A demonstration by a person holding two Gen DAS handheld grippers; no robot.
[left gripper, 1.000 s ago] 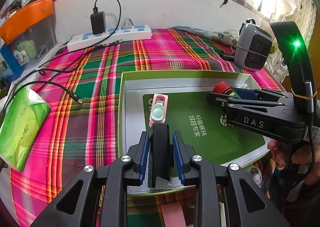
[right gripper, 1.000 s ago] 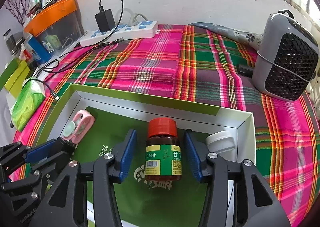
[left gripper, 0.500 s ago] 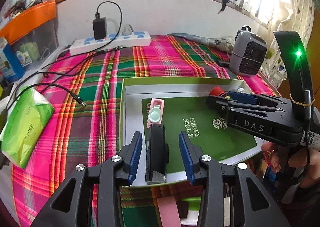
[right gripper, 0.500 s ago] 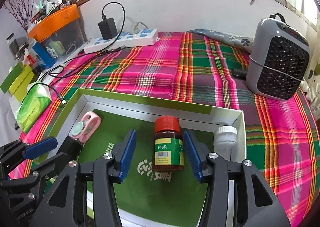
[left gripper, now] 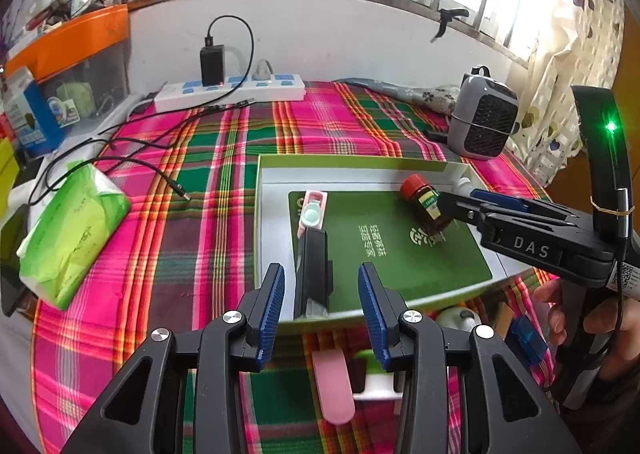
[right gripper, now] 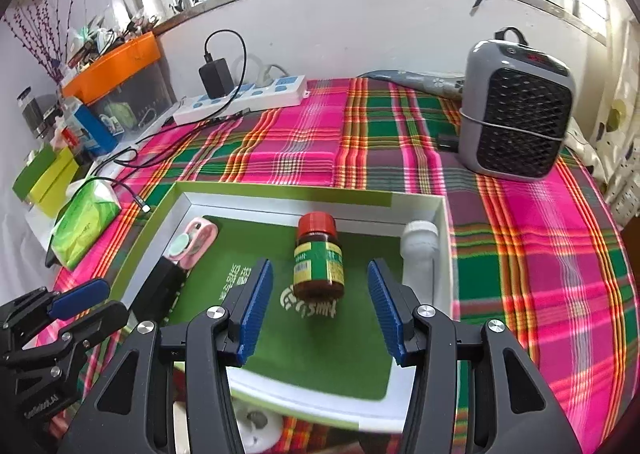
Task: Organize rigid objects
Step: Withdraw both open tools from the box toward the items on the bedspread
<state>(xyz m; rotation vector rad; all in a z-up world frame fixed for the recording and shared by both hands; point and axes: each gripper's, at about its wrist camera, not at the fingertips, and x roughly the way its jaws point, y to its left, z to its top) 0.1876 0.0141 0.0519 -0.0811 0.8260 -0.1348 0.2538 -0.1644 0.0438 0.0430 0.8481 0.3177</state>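
A green box lid serves as a tray (left gripper: 360,163) (right gripper: 280,195) on the plaid cloth. In it lie a black rectangular block (left gripper: 314,266) (right gripper: 160,290), a pink case with a mint disc (left gripper: 313,212) (right gripper: 196,242), a brown bottle with a red cap (left gripper: 424,202) (right gripper: 319,258) and a white bottle (right gripper: 418,250) against the right wall. My left gripper (left gripper: 320,290) (right gripper: 76,306) is open, its fingers either side of the block's near end without touching it. My right gripper (right gripper: 319,278) (left gripper: 460,202) is open just behind the brown bottle, clear of it.
A grey heater (right gripper: 516,114) stands at the back right. A power strip (right gripper: 244,96) with a charger and loose cables lies at the back left. A green tissue pack (left gripper: 72,230) sits left of the tray. A pink object (left gripper: 332,386) lies in front of the tray.
My left gripper let go of the black block, opened wide and drew back. My right gripper widened and backed away from the brown bottle, which stays in the tray.
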